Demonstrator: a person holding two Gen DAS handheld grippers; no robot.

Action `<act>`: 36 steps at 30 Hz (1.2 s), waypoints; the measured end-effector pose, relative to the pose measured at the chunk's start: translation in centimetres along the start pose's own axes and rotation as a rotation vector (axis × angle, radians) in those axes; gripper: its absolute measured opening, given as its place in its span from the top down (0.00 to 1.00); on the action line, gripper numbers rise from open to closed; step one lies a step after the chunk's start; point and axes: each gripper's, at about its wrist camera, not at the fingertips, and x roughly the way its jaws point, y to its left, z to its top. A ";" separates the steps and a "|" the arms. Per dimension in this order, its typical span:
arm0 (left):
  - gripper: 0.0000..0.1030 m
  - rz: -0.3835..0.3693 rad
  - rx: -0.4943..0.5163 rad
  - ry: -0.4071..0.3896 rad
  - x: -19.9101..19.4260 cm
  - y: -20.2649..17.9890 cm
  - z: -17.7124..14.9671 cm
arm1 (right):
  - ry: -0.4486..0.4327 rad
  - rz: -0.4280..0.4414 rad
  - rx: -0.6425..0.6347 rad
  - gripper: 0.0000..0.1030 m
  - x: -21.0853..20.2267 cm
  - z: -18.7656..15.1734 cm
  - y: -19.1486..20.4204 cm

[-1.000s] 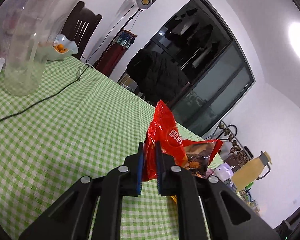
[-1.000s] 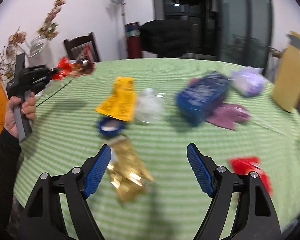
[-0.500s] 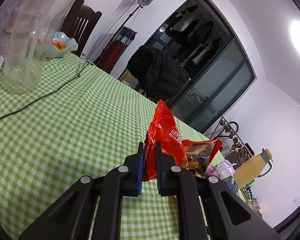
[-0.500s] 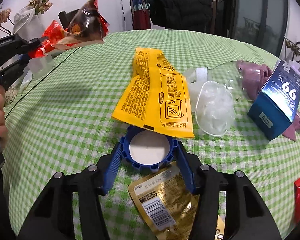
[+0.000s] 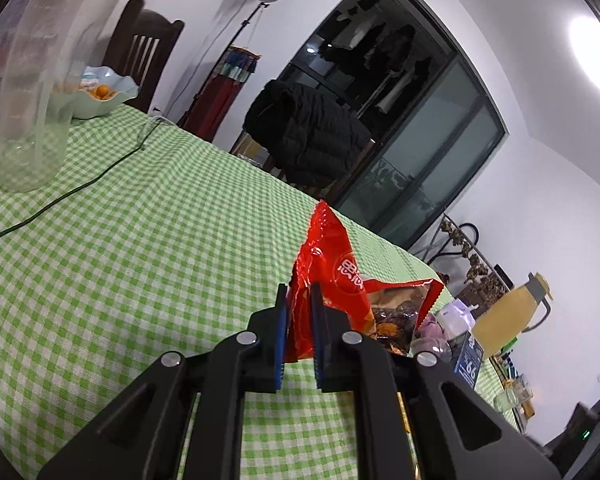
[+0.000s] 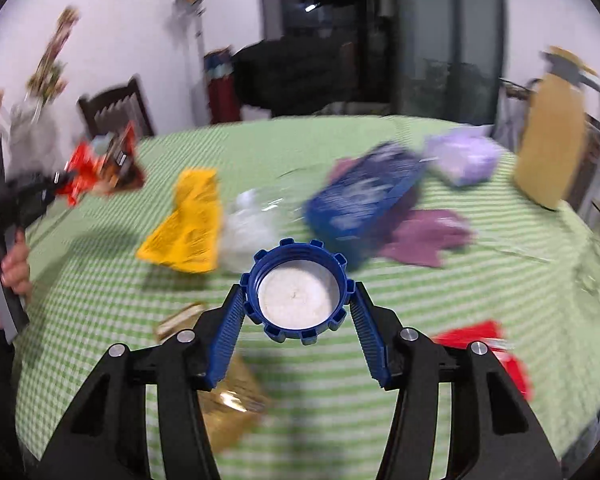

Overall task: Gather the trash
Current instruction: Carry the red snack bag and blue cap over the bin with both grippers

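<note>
The left gripper (image 5: 298, 330) was pinched on a crinkled red foil snack bag (image 5: 332, 280) bearing white Chinese characters, held clear above the green-and-white checked tablecloth (image 5: 120, 248). To its right, a blue carton (image 5: 469, 364) showed "66", apparently inverted. In the right wrist view, a yellow printed pouch (image 6: 188, 224) lay at far left, its text blurred. The right gripper (image 6: 298, 312) clamped a blue ribbed plastic lid with a white liner (image 6: 298, 294) above the cloth. A red wrapper (image 6: 496, 344) lay near right.
</note>
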 end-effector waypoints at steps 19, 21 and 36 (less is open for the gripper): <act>0.92 -0.304 0.267 0.136 -1.4 -23.1 -7.3 | -0.183 -0.355 0.329 0.49 -18.6 -11.1 -24.5; 0.92 -0.349 0.306 0.174 -0.8 -26.8 -9.5 | -0.159 -0.414 0.404 0.49 -19.9 -13.6 -28.3; 0.92 -0.597 0.559 0.527 5.4 -47.5 -29.3 | 0.080 -0.502 0.780 0.48 -20.0 -29.3 -46.8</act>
